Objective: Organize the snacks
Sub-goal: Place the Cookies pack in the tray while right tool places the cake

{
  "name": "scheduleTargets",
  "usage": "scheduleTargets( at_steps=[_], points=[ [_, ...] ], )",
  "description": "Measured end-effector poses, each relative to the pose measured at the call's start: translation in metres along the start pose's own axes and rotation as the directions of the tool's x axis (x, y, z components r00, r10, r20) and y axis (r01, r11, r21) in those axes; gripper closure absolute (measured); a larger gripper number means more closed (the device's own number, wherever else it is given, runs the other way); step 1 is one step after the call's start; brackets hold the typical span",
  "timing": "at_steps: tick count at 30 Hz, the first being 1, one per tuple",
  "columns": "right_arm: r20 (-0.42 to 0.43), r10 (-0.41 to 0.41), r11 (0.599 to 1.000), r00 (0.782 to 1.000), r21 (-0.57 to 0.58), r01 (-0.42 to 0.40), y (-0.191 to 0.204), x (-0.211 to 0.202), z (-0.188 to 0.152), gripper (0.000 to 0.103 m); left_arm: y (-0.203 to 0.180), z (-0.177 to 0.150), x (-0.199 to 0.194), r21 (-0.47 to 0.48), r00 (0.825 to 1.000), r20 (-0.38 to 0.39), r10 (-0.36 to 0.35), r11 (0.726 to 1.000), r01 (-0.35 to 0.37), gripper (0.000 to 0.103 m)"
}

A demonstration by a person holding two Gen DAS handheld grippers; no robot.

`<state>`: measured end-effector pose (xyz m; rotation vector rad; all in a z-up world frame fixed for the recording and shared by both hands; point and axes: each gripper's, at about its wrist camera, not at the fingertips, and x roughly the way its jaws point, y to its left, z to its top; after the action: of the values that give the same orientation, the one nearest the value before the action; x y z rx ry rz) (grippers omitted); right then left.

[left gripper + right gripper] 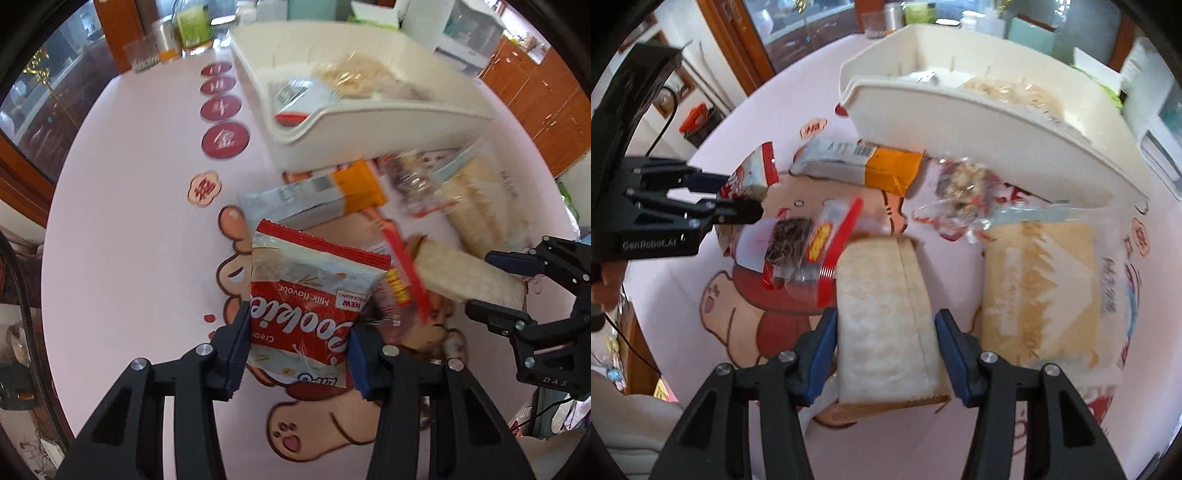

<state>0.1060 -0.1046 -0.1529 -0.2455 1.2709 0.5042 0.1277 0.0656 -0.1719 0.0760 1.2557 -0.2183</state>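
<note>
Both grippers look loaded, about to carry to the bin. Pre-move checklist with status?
1. Left gripper shut on cookie packet: ok.
2. Right gripper shut on beige pack: left pad touching, right pad shows a gap, cannot tell.
3. White bin has room: ok, two snacks inside, space left.
4. Packs clear of the tablecloth: cannot tell.
5. Path to the bin clear: not ok, orange-ended pack lies in front.

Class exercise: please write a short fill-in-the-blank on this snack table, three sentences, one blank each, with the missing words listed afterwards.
1. The left gripper is shut on a red and white packet printed with the word ____.
2. The right gripper grips a pale ____ packet.
3. The white bin stands on a ____ tablecloth.

Missing words: Cookies; beige; pink
</note>
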Motion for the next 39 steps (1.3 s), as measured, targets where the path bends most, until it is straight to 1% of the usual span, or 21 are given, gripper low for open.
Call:
scheduleTargets(
  at_steps=[4, 8, 13, 17, 20, 24, 27, 30, 32, 36, 37, 38, 39],
  points=[
    [0.051, 0.0, 1.0, 0.999, 0.027, -0.001, -0.007, -0.022, 0.001, 0.051, -0.02, 0.007, -0.021, 0.008, 0.999, 0.037, -0.022, 1.0, 0.021, 0.058],
    [0.107, 0.001, 0.999, 0.994, 0.043, -0.005, -0.016, -0.053, 0.0, 0.051, -0.034, 0.018, -0.041, 0.019, 0.997, 0.073, -0.04, 0.999, 0.038, 0.058],
    [0.206, -0.02, 0.999, 0.978, 0.047, 0.011, -0.023, -0.096, 0.008, 0.051, -0.047, 0.037, -0.063, 0.027, 0.991, 0.124, -0.054, 0.998, 0.051, 0.058],
    [0.301, -0.058, 0.998, 0.952, 0.05, 0.045, -0.029, -0.132, 0.03, 0.051, -0.051, 0.067, -0.09, 0.031, 0.982, 0.183, -0.05, 0.999, 0.045, 0.058],
    [0.365, -0.094, 0.995, 0.926, 0.056, 0.079, -0.039, -0.158, 0.05, 0.051, -0.055, 0.094, -0.116, 0.033, 0.971, 0.236, -0.041, 0.999, 0.035, 0.058],
    [0.437, -0.151, 0.989, 0.887, 0.074, 0.132, -0.054, -0.19, 0.079, 0.051, -0.057, 0.128, -0.149, 0.042, 0.949, 0.316, -0.011, 0.999, -0.002, 0.058],
    [0.483, -0.191, 0.982, 0.854, 0.094, 0.166, -0.064, -0.209, 0.1, 0.051, -0.059, 0.154, -0.17, 0.042, 0.928, 0.371, 0.015, 0.999, -0.033, 0.058],
    [0.519, -0.226, 0.974, 0.824, 0.12, 0.191, -0.073, -0.223, 0.12, 0.051, -0.056, 0.177, -0.179, 0.03, 0.916, 0.4, 0.03, 0.999, -0.045, 0.058],
    [0.533, -0.242, 0.97, 0.811, 0.141, 0.197, -0.078, -0.227, 0.133, 0.05, -0.054, 0.191, -0.178, 0.018, 0.913, 0.405, 0.043, 0.998, -0.054, 0.058],
    [0.53, -0.268, 0.962, 0.805, 0.187, 0.197, -0.091, -0.219, 0.155, 0.051, -0.043, 0.217, -0.157, -0.025, 0.925, 0.375, 0.054, 0.999, -0.048, 0.058],
    [0.525, -0.271, 0.961, 0.806, 0.196, 0.196, -0.095, -0.215, 0.159, 0.052, -0.041, 0.222, -0.149, -0.033, 0.929, 0.365, 0.057, 0.998, -0.049, 0.058],
    [0.519, -0.273, 0.96, 0.81, 0.204, 0.192, -0.099, -0.209, 0.164, 0.074, -0.04, 0.225, -0.141, -0.038, 0.933, 0.354, 0.059, 0.998, -0.049, 0.058],
    [0.514, -0.264, 0.962, 0.816, 0.203, 0.183, -0.1, -0.204, 0.167, 0.085, -0.038, 0.229, -0.13, -0.046, 0.94, 0.337, 0.059, 0.998, -0.046, 0.058]
  ],
)
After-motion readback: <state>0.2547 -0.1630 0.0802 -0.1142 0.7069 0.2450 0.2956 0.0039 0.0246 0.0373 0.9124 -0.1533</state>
